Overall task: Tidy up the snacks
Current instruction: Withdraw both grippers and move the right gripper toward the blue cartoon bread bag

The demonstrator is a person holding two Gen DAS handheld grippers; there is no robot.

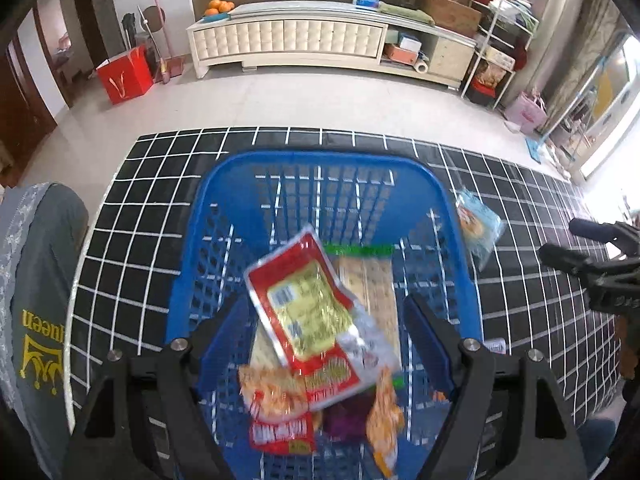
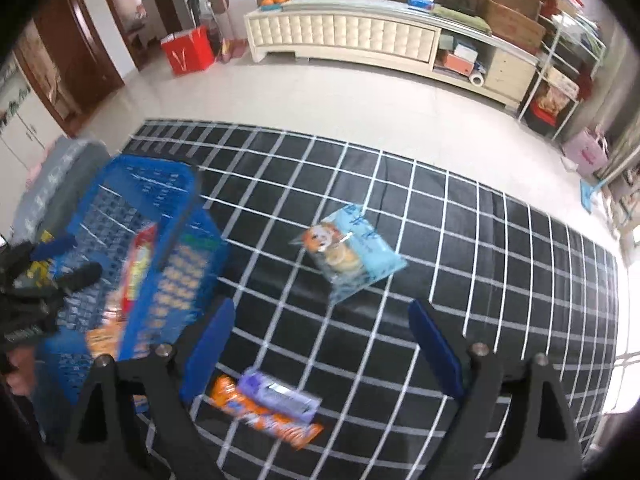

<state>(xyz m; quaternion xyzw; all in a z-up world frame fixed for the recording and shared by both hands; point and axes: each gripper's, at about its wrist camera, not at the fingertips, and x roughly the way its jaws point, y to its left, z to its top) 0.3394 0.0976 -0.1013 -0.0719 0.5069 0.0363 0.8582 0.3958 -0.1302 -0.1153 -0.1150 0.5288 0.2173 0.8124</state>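
A blue plastic basket (image 1: 320, 160) stands on the black gridded tablecloth (image 1: 152, 200), with several snack packets inside. My left gripper (image 1: 326, 340) hangs open over it. A blurred red and yellow packet (image 1: 308, 312) lies loose between the jaws, and neither pad touches it. Right of the basket (image 2: 160, 184), my right gripper (image 2: 324, 352) is open above the cloth with nothing in it. A light blue packet (image 2: 352, 256) lies ahead of it. A purple packet (image 2: 280, 396) rests on an orange one (image 2: 292, 432) near its left finger (image 2: 212, 348).
A grey-covered chair back (image 1: 40, 280) stands left of the basket. Pale floor lies past the table's far edge, with a white cabinet (image 1: 288, 40), a red bag (image 1: 124, 76) and a wire rack (image 1: 496, 52) along the wall. My right gripper (image 1: 592, 268) shows at the left view's right edge.
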